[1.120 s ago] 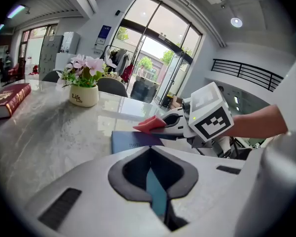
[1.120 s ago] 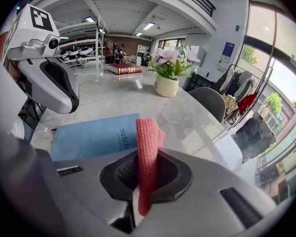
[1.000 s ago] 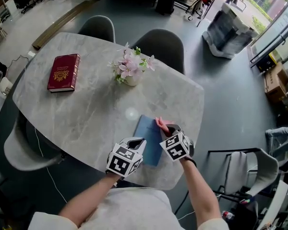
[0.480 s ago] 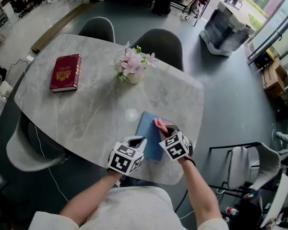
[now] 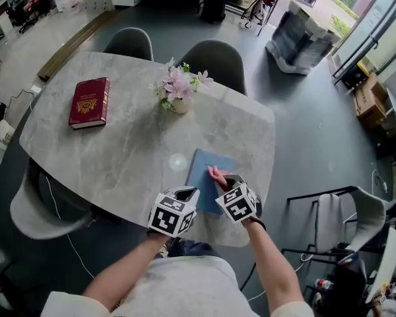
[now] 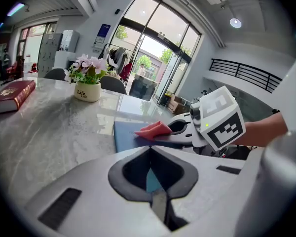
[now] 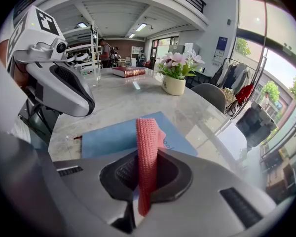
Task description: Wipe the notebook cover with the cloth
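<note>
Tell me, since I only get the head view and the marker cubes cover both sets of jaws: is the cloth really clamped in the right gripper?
Observer: Yes. The right gripper is shut on the pink cloth, a folded knitted strip upright between the jaws, as its own view shows.
Operator: What lies ahead of it?
Observer: The blue notebook, flat on the table just beyond those jaws.
Operator: And the other one?
Observer: The left gripper has its jaws together in its own view, pointing toward the notebook.

white flower pot, printed "life"
</note>
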The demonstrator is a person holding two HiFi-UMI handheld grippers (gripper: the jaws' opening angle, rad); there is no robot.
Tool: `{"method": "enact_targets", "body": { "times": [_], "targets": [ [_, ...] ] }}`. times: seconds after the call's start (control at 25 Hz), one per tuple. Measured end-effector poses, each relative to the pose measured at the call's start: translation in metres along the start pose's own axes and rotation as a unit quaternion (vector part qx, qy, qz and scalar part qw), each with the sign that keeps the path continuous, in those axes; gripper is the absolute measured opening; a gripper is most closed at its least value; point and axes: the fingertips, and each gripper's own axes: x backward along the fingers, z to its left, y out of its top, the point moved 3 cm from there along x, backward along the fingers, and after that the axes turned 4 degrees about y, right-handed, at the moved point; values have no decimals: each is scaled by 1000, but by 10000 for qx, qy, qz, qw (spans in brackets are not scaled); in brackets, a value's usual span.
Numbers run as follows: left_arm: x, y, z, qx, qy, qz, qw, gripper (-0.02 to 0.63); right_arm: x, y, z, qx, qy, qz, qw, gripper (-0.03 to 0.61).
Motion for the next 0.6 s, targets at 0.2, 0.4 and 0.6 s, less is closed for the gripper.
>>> {"method": "enact_targets", "body": {
  "times": [0.2, 0.4, 0.6],
  "targets": [
    [11, -3, -5, -47, -44, -39, 10000, 8, 7, -4, 15, -48, -29, 15, 10000, 15],
    [21, -12, -8, -115, -70, -27, 9999, 8, 13, -10, 33, -96, -59, 5, 9999, 15],
    [32, -22, -11, -170, -97, -2, 9998, 8, 20, -16, 52, -152, -78, 16, 9999, 15]
  ]
}}
